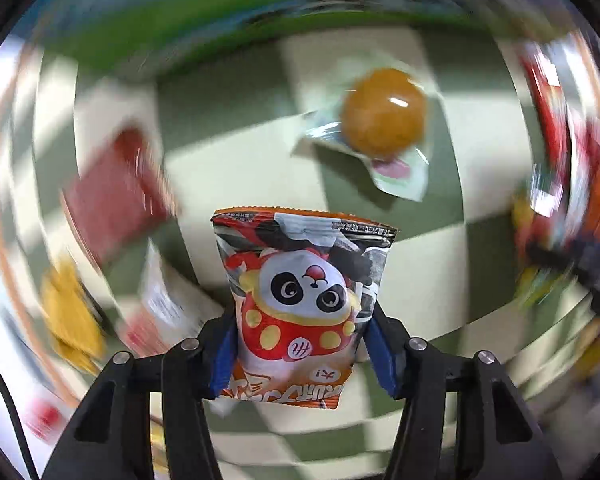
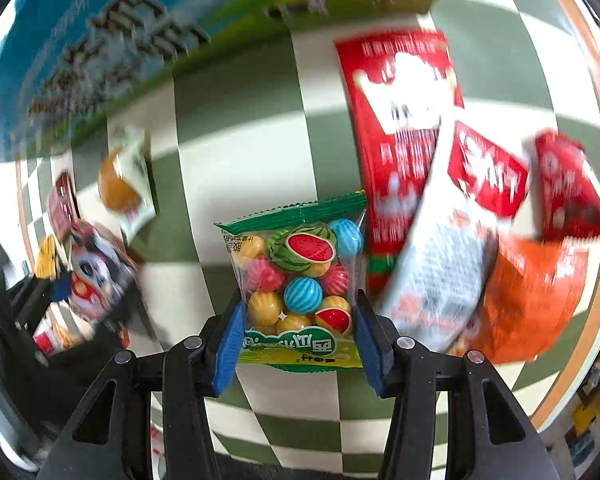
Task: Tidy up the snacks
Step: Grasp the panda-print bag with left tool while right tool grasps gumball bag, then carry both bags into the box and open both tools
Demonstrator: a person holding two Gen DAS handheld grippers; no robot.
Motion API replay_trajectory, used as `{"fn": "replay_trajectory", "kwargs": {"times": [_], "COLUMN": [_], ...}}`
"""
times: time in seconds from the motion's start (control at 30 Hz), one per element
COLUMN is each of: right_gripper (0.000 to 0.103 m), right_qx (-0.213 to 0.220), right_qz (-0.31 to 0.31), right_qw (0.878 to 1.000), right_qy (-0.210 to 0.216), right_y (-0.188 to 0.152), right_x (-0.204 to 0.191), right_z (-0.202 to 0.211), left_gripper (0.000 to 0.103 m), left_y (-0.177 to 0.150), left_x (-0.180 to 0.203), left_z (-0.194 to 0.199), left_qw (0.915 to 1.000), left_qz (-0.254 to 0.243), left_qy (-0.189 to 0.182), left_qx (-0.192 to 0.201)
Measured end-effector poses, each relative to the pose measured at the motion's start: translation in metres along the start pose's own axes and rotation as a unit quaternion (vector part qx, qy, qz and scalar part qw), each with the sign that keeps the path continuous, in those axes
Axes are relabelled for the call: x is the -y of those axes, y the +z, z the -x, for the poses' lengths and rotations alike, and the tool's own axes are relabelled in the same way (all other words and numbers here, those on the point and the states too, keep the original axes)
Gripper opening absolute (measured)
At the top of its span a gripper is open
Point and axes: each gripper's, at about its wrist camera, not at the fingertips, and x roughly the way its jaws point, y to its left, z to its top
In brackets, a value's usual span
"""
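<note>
Left wrist view: left gripper (image 1: 302, 354) pinches a glossy, puffy panda packet (image 1: 300, 308) between blue pads; beyond, a round bun (image 1: 384, 110) in clear film lies on checkered cloth (image 1: 228, 176). Right gripper (image 2: 298, 342) clamps a crinkly transparent gumball bag (image 2: 298, 280).

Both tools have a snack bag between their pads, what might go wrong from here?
The left tool pinches only the lower end of the panda bag, which could swing or slip. The right tool squeezes the watermelon candy bag; its round candies may shift. The red packets lie close beside it and could be knocked.
</note>
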Motion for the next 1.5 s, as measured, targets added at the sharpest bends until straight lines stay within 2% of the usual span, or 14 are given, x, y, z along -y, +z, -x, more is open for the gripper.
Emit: {"fn": "replay_trajectory", "kwargs": {"times": [0.07, 0.17, 0.37, 0.53, 0.67, 0.7, 0.8, 0.87, 1.03, 1.23, 1.33, 1.4, 1.5], "right_gripper": [0.054, 0.058, 0.062, 0.063, 0.054, 0.054, 0.051, 0.050, 0.049, 0.049, 0.049, 0.049, 0.049], "right_qx": [-0.004, -0.016, -0.029, -0.030, -0.007, -0.001, 0.013, 0.011, 0.024, 0.056, 0.079, 0.099, 0.126], "right_qz": [0.001, -0.014, -0.024, -0.012, -0.001, 0.001, 0.002, 0.003, 0.018, 0.042, 0.053, 0.061, 0.065], "right_qw": [1.000, 1.000, 0.999, 0.999, 0.999, 0.998, 0.999, 0.999, 0.999, 0.997, 0.995, 0.992, 0.988], "right_qy": [0.002, 0.006, 0.007, -0.017, -0.048, -0.055, -0.050, -0.037, -0.011, 0.024, 0.039, 0.048, 0.062], "right_y": [-0.005, -0.008, -0.005, -0.003, -0.012, -0.017, -0.031, -0.041, -0.062, -0.075, -0.072, -0.065, -0.038], "right_x": [0.003, 0.011, 0.012, -0.016, -0.032, -0.052, -0.061, -0.055, -0.072, -0.085, -0.090, -0.093, -0.093], "right_z": [0.000, -0.003, -0.011, -0.025, -0.026, -0.034, -0.037, -0.037, -0.020, 0.027, 0.061, 0.088, 0.131], "left_gripper": [0.054, 0.055, 0.056, 0.051, 0.049, 0.049, 0.047, 0.046, 0.046, 0.046, 0.046, 0.046, 0.046], "left_y": [0.001, 0.001, -0.001, -0.007, -0.022, -0.027, -0.039, -0.043, -0.056, -0.057, -0.035, -0.007, 0.024], "left_x": [-0.019, -0.026, -0.007, 0.015, 0.021, 0.023, 0.030, 0.031, 0.032, 0.030, 0.012, 0.014, 0.014], "left_z": [-0.003, -0.006, -0.017, -0.015, -0.010, -0.008, 0.002, 0.014, 0.047, 0.120, 0.157, 0.182, 0.211], "left_qw": [0.9964, 0.9929, 0.9986, 0.9994, 0.9984, 0.9982, 0.9977, 0.9974, 0.9961, 0.9889, 0.9849, 0.9825, 0.9794], "left_qz": [0.068, 0.092, 0.043, 0.030, 0.044, 0.048, 0.057, 0.061, 0.062, 0.064, 0.060, 0.059, 0.058], "left_qy": [-0.050, -0.072, -0.021, 0.018, 0.033, 0.032, 0.023, 0.015, -0.012, -0.048, -0.067, -0.071, -0.069], "left_qx": [-0.014, -0.023, -0.024, -0.004, 0.014, 0.018, 0.027, 0.034, 0.062, 0.125, 0.148, 0.162, 0.181]}}
